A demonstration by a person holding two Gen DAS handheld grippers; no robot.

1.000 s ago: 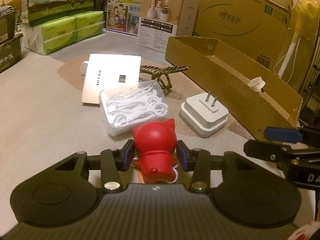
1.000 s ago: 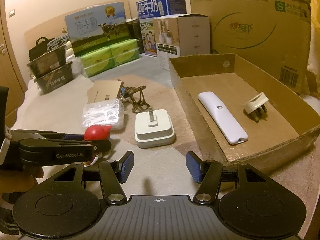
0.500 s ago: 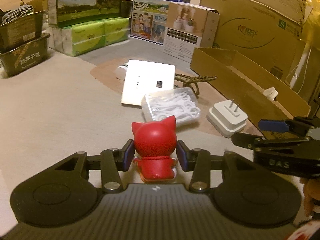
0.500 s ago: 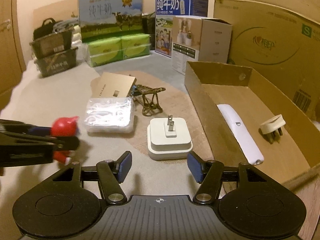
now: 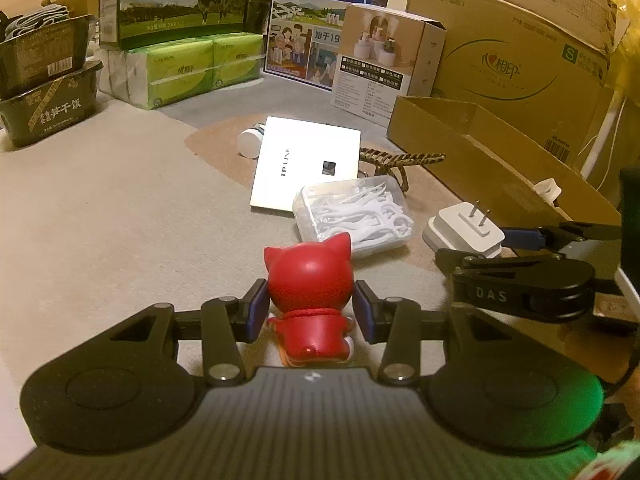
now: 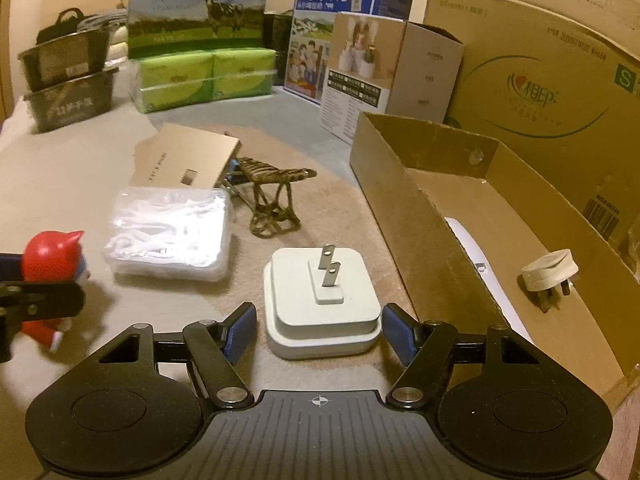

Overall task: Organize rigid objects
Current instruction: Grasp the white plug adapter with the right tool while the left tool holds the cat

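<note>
Two items already lay inside the open cardboard box (image 6: 452, 216) in the right wrist view: a white remote-like bar (image 6: 476, 256) along the near wall, mostly hidden by it, and a cream plug (image 6: 550, 272) toward the far wall. Just outside the box's near wall sat a white wall charger (image 6: 324, 304), prongs up, framed by the right gripper (image 6: 319, 330), whose blue pads were spread wide on either side of it without touching. Farther from the box lay a clear case of floss picks (image 6: 168, 236), a woven miniature stool (image 6: 276, 196) and a flat TP-Link carton (image 6: 188, 160), all untouched.

From the left wrist view, the left gripper (image 5: 310, 312) was pinching a red cat figurine (image 5: 310, 292) between its pads; whether the figurine was lifted off the carpet could not be told. It was well apart from the box, on the far side of the floss case and charger. A small white round object (image 5: 249, 143) peeked from behind the carton.

By my judgement, the sorting was under halfway: two pieces boxed, the figurine in hand, the charger apparently next, and at least three more waiting.
</note>
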